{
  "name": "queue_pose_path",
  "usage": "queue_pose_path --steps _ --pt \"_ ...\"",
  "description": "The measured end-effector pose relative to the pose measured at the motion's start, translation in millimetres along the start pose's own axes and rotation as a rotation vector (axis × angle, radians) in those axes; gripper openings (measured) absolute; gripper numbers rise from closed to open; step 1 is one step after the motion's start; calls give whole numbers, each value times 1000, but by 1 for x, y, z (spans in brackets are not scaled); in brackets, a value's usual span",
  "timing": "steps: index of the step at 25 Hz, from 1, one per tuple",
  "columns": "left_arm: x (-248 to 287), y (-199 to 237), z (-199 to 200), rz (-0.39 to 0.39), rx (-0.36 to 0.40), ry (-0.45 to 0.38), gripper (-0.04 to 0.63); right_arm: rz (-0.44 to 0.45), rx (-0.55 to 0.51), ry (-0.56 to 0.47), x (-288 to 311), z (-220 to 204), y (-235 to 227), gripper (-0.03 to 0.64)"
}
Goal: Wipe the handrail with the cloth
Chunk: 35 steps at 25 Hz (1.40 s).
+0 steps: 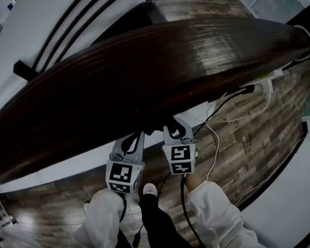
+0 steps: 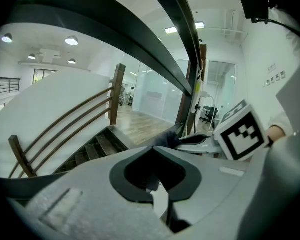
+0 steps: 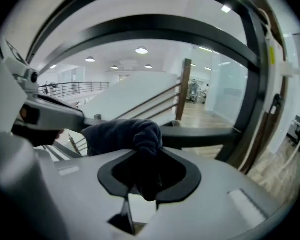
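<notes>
Since the cloth (image 3: 122,134) is a soft, dark, bunched wad, light and limp, it will probably fold and drag rather than push. It wants a firm pinch on a gathered fold, with a good lump left free ahead to meet the wood. The right gripper (image 3: 149,153) has it that way, jaws clamped on a fold while the bulk bulges out in front and to the left. The left gripper (image 2: 151,148) has its jaws pressed together on nothing and sits just beside the right one, both below the near edge of the handrail (image 1: 160,71) in the head view. The handrail is a broad, dark, glossy wooden band curving across the whole head view. It looks rigid and fixed, and probably slick, so the cloth should slide easily but will need pressure. Whether cloth and wood touch I cannot tell, since the rail hides the jaw tips from above. Dark curved bars (image 3: 200,34) arch close over the right gripper, leaving a narrow lane beneath the rail. The idle left gripper crowds the cloth's left side and could snag it. A white cable (image 1: 215,143) and a black cable (image 1: 232,94) trail over the wooden floor (image 1: 263,138) near the person's white sleeves (image 1: 217,211). Stairs (image 2: 97,149) drop away ahead.
</notes>
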<state>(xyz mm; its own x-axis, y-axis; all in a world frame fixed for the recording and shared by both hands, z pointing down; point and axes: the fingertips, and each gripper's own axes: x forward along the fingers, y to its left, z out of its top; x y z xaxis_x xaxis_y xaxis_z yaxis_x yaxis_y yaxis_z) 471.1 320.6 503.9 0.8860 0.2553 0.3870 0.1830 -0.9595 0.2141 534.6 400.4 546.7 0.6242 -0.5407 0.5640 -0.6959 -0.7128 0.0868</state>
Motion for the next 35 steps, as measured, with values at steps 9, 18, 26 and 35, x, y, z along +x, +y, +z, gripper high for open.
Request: queue_pose_path --steps 9,18,26,35 --pt "21 -29 -4 -53 2 23 0 -197 27 -6 -18 -11 -137 86" --pt "33 -33 -1 -63 15 29 0 -262 54 -13 -15 -7 -178 86" --pt "30 -30 -5 -62 5 30 0 -295 65 -8 -11 -5 -191 86" --pt "9 -22 -4 -47 -2 14 0 -304 74 -15 -25 -3 -173 86"
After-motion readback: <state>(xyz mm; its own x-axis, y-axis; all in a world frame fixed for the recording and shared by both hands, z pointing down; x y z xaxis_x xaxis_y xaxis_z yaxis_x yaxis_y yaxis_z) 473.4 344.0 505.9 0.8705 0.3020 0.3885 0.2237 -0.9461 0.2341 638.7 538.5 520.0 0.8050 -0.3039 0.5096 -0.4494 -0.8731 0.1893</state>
